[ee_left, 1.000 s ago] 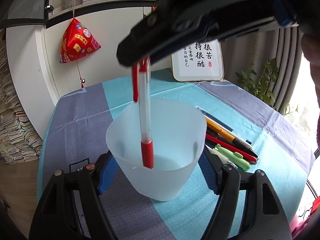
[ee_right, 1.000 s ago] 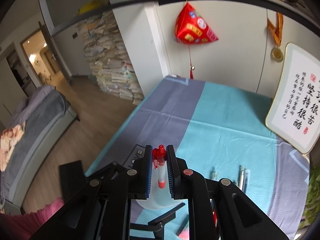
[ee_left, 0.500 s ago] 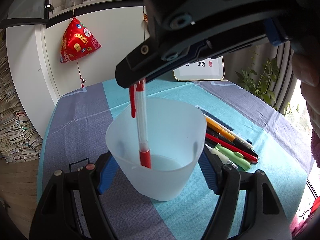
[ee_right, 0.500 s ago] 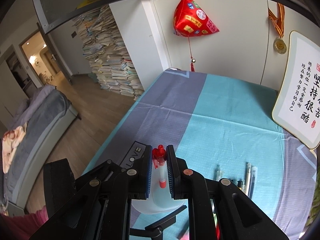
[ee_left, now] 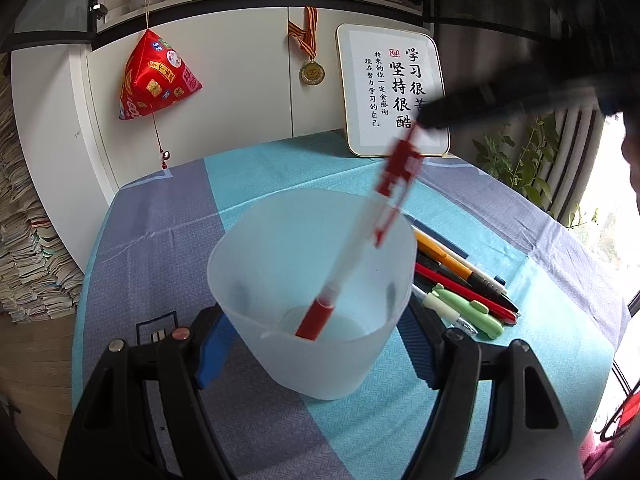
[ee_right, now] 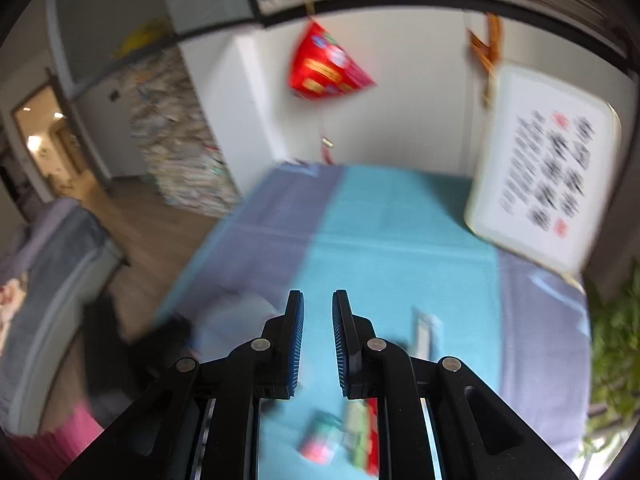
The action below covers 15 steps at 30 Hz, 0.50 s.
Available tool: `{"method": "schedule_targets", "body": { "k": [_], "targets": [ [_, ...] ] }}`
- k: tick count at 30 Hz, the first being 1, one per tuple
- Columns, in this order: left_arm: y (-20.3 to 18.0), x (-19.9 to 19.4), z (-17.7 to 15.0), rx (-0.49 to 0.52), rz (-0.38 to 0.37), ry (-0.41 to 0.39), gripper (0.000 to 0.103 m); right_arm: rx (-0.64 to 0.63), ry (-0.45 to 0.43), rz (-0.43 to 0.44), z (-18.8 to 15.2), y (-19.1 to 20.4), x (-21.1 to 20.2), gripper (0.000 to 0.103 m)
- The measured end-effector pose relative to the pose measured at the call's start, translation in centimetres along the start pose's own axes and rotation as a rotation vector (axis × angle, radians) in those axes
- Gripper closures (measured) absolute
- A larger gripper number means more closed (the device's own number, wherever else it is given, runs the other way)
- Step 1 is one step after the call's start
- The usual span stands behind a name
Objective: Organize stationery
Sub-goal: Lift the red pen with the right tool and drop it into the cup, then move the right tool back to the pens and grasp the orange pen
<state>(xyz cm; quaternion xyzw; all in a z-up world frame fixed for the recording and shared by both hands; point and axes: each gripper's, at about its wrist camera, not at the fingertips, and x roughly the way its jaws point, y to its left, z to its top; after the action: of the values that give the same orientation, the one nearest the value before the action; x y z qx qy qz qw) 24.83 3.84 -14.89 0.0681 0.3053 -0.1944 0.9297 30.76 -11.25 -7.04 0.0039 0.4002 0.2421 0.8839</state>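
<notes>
On blue-and-grey tablecloth (ee_left: 168,240): red-and-white pen (ee_left: 352,256) leaning in frosted plastic cup (ee_left: 312,292) clamped by left gripper (ee_left: 316,350), right gripper (ee_right: 318,312) parted slightly, empty, remaining pens (ee_left: 460,284) beside cup unsorted

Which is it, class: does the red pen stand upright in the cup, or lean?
Leaning: red pen tip sits in the cup, top tilting over its rim.

Your far tablecloth (ee_left: 280,168) is free; cup (ee_left: 320,320) blocks near centre, pens (ee_left: 464,284) crowd its right.
</notes>
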Motion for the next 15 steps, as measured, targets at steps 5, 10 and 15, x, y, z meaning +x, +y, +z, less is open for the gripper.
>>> {"method": "schedule_targets", "body": {
  "k": [5, 10, 15],
  "targets": [
    [-0.1, 0.0, 0.0, -0.001, 0.000, 0.001, 0.030, 0.086, 0.132, -0.111, -4.2, -4.3, 2.2, 0.088],
    [-0.1, 0.1, 0.0, -0.003, -0.002, 0.008, 0.030, 0.159, 0.175, -0.131, -6.3, -7.2, 3.2, 0.088],
    [-0.2, 0.2, -0.1, -0.005, -0.002, 0.017, 0.030, 0.128, 0.168, -0.097, -5.7, -6.5, 3.9, 0.088]
  ]
}}
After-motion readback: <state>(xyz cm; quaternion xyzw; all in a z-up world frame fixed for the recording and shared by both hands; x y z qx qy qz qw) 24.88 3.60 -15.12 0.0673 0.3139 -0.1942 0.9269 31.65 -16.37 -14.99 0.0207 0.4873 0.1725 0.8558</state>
